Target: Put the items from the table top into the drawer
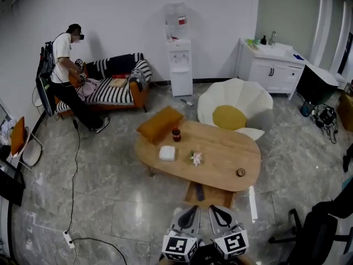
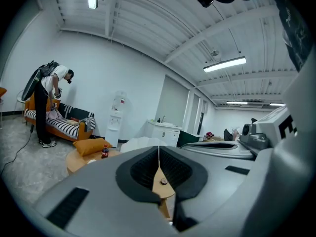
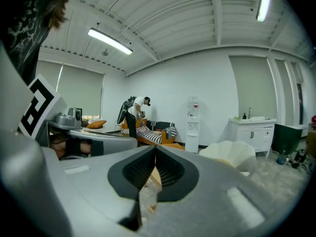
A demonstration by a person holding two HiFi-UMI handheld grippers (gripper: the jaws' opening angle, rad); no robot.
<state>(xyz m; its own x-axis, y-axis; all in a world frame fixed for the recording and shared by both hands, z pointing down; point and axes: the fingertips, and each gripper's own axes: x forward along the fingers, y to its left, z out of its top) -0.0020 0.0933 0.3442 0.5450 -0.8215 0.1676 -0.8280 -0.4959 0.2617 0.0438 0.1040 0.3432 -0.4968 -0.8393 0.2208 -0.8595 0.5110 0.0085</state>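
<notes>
Showing flower — head view alone

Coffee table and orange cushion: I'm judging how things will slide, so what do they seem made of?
Table: looks like light wood, matte; faint grain shows, though it could be veneer or laminate. Cushion: orange fabric, probably soft-filled, judging by its rounded, slightly slumped edges.

left tongs: closed, empty | right tongs: closed, empty
</notes>
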